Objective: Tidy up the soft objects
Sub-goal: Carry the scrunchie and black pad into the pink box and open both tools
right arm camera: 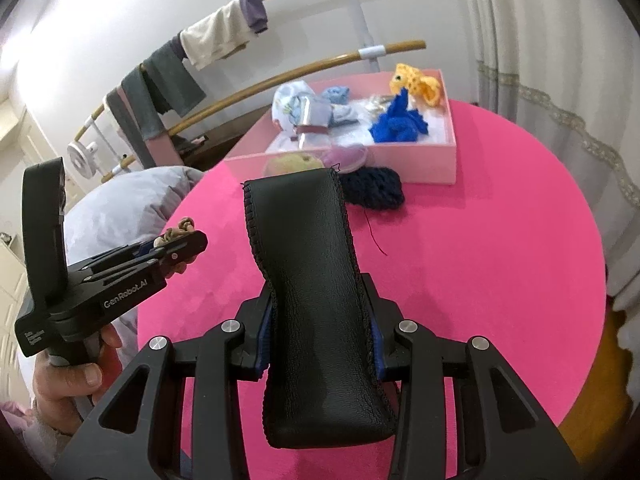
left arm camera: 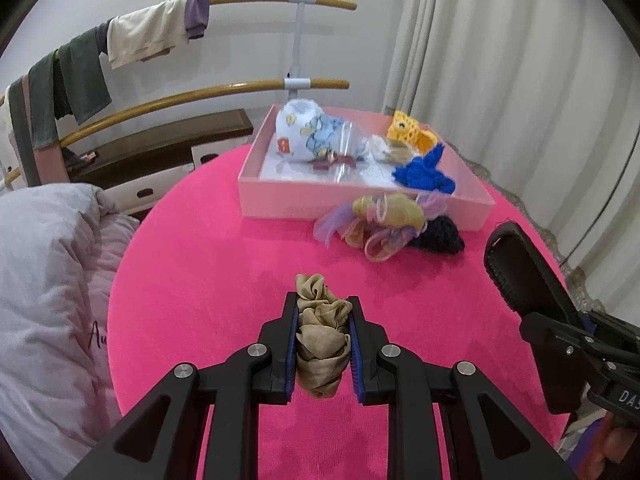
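My left gripper (left arm camera: pixel 323 320) is shut on a beige satin scrunchie (left arm camera: pixel 322 344) and holds it above the pink round table (left arm camera: pixel 208 280). My right gripper (right arm camera: pixel 318 312) is shut on a black leather strip (right arm camera: pixel 308 264) that stands up between the fingers; the strip also shows in the left wrist view (left arm camera: pixel 516 264). A pink box (left arm camera: pixel 304 204) at the far side holds a white printed cloth (left arm camera: pixel 298 132), a blue knit piece (left arm camera: pixel 424 172) and a yellow crochet toy (left arm camera: pixel 412 130). A pastel scrunchie pile (left arm camera: pixel 380 220) and a dark knit piece (left arm camera: pixel 440 236) lie before the box.
A grey pillow (left arm camera: pixel 48 280) lies left of the table. A wooden rail rack (left arm camera: pixel 240 88) with hanging cloths stands behind. White curtains (left arm camera: pixel 520 80) hang at the right. The left gripper also shows in the right wrist view (right arm camera: pixel 180 246).
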`<state>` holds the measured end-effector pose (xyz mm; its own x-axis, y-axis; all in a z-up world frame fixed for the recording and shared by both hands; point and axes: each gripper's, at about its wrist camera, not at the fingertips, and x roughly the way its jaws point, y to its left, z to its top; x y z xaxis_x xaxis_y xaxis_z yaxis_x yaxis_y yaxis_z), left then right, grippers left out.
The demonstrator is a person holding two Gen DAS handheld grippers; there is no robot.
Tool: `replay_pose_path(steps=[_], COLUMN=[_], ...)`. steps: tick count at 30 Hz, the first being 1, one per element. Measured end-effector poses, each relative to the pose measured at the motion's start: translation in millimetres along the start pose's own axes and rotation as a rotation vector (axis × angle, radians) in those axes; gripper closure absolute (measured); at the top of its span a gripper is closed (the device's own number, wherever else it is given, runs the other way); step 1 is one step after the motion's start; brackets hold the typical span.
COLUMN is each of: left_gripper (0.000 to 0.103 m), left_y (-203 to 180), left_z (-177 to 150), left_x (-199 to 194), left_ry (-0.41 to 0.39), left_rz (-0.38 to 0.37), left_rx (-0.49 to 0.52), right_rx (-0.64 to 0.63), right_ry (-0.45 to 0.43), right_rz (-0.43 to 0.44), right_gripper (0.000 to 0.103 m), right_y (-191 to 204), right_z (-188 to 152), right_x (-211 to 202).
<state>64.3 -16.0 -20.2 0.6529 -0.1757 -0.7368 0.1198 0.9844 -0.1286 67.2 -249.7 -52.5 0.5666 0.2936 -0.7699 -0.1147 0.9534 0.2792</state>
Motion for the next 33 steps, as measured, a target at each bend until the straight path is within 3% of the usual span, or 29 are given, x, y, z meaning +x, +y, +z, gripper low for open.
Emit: replay_pose_path(steps=[6,15,25,33], left_gripper=[0.085,0.085,0.085,0.085], left_y=[-5,-20,-39,-41], left_z=[34,109,189,238], left_x=[-14,-7,53,107], left_ry=[-0.072,-0.137,-0.126,-0.098], left_rz=[-0.013,-0.058,-0.083,-0.089], left_rx=[0.017,0.019,0.014,-0.007], right_rx=[-0.004,0.008,0.135,0.202], right_ry=[-0.053,-0.164,-0.192,-0.16], right_rz=[0.014,0.007,0.08,0.083], right_gripper=[0.068,0.068,0.068,0.067], right_y=[-4,-20,-56,-84], right_z=[29,106,178,211], right_x=[-13,-30,-1,40])
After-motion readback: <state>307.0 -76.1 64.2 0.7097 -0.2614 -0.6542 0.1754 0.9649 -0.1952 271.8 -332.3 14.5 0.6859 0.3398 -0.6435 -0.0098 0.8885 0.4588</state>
